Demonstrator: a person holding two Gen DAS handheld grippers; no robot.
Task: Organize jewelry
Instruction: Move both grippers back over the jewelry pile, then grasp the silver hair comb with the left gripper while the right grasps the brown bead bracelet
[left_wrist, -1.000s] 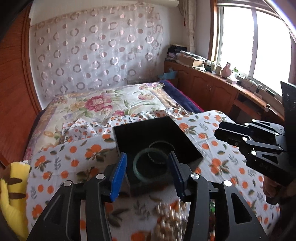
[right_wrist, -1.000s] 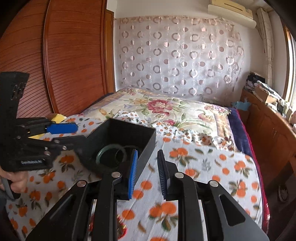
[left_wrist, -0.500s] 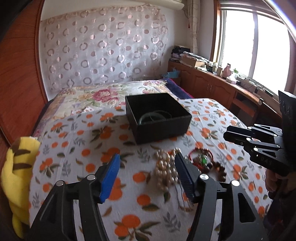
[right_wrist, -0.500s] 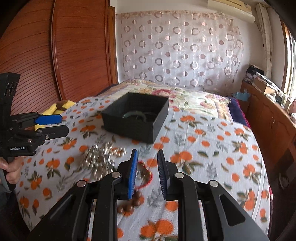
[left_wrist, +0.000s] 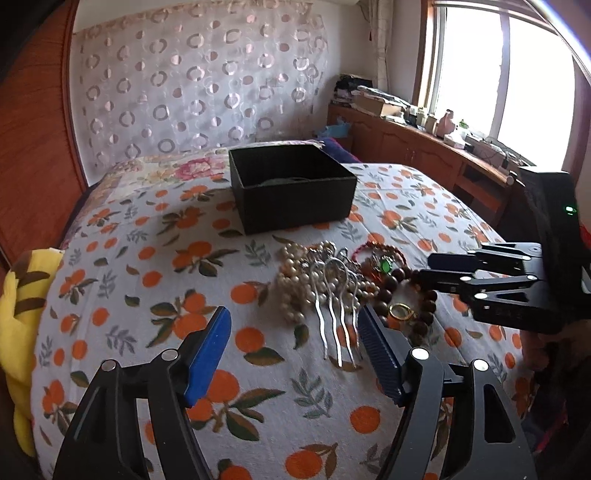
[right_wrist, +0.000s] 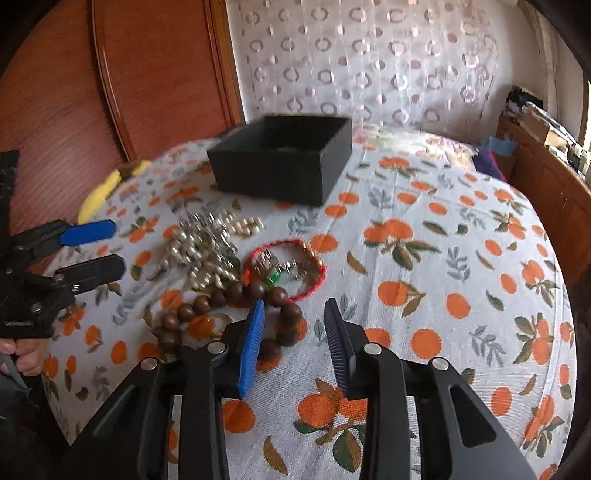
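Observation:
A black open box (left_wrist: 291, 192) stands on the bed, with a green bangle just showing inside; it also shows in the right wrist view (right_wrist: 280, 158). In front of it lies a jewelry pile: a pearl strand (left_wrist: 295, 284), a silver hair comb (left_wrist: 338, 314), a red cord bracelet (right_wrist: 286, 267), a brown wooden bead bracelet (right_wrist: 229, 299) and a gold ring (left_wrist: 400, 312). My left gripper (left_wrist: 293, 350) is open and empty, just before the comb. My right gripper (right_wrist: 293, 339) is open and empty over the wooden beads, and it shows in the left wrist view (left_wrist: 443, 273).
The bed wears an orange-print sheet (right_wrist: 443, 258). A yellow plush toy (left_wrist: 18, 314) lies at its left edge. A wooden headboard panel (right_wrist: 147, 74) stands behind, and a cabinet with clutter (left_wrist: 424, 140) runs under the window at right.
Both grippers have drawn back from the box toward the jewelry pile. The right gripper's jaws have opened wider. The bangle stays in the box.

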